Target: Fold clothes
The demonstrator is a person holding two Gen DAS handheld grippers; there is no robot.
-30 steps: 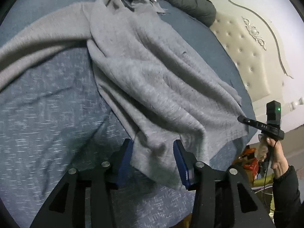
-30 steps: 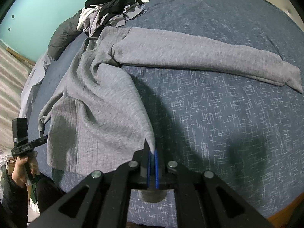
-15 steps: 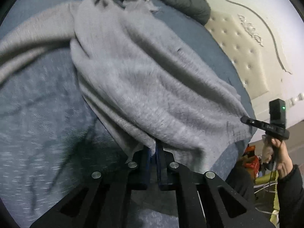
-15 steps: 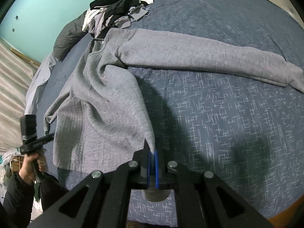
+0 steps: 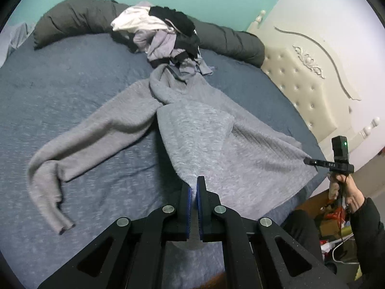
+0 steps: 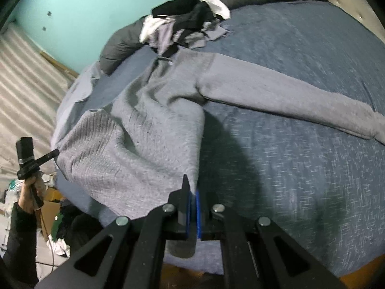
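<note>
Left wrist view, clothes pile (image 5: 166,36) touching grey sweater (image 5: 216,149) collar, on bed (image 5: 60,79)

You have open blue bedspread (image 6: 300,168) to the right of the grey knit sweater (image 6: 149,130). Its outstretched sleeve (image 6: 288,98) crosses that side. The heap of dark and white clothes (image 5: 163,33) and a long dark bolster (image 5: 77,16) block the far end. The cream tufted headboard (image 5: 308,91) probably limits reach there.
</note>
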